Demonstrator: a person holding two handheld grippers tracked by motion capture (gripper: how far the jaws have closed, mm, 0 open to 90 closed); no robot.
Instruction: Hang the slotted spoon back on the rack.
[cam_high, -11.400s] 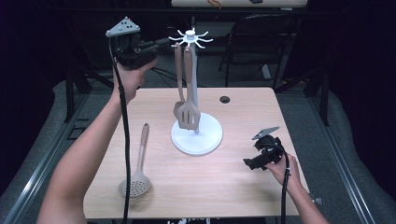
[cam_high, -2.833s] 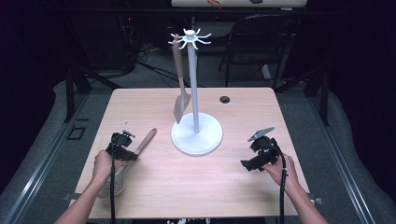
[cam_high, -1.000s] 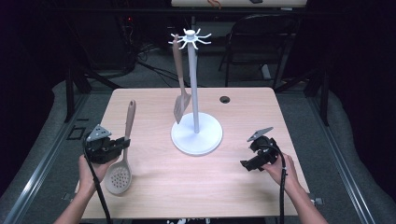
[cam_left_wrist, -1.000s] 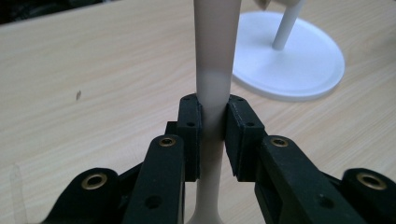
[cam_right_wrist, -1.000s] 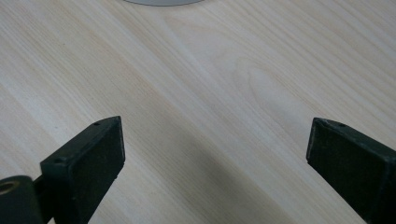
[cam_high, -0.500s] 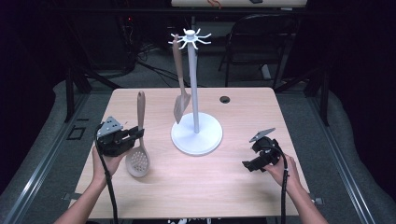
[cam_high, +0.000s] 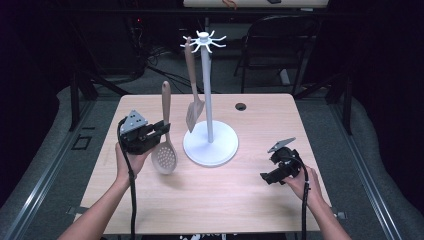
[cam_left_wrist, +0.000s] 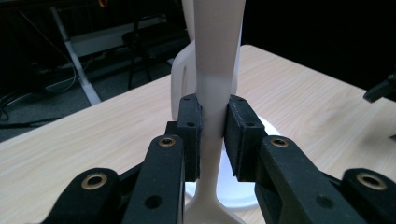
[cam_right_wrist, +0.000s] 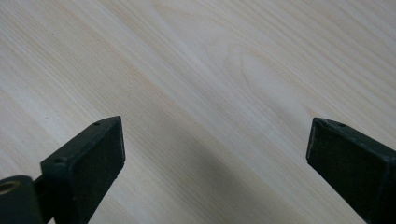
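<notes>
Nearby, the right claw (cam_high: 269, 176) rests wide open on the bare worktop (cam_high: 225, 200). Further in, the white stand (cam_high: 210, 142) with a hanging spatula (cam_high: 192, 90) rises just beside the skimmer (cam_high: 165, 135), which the left claw (cam_high: 162, 131) clamps by its handle, upright, bowl lowest

A light wooden counter (cam_high: 215, 200) stands in a dark room. Near its far edge a small black round grommet (cam_high: 241, 106) sits in the surface. Behind the counter, a dark folding chair (cam_high: 280, 45) stands on a grey floor (cam_high: 165, 70) crossed by black cables (cam_high: 160, 75). A metal rail (cam_high: 35, 200) runs along the floor at left.
</notes>
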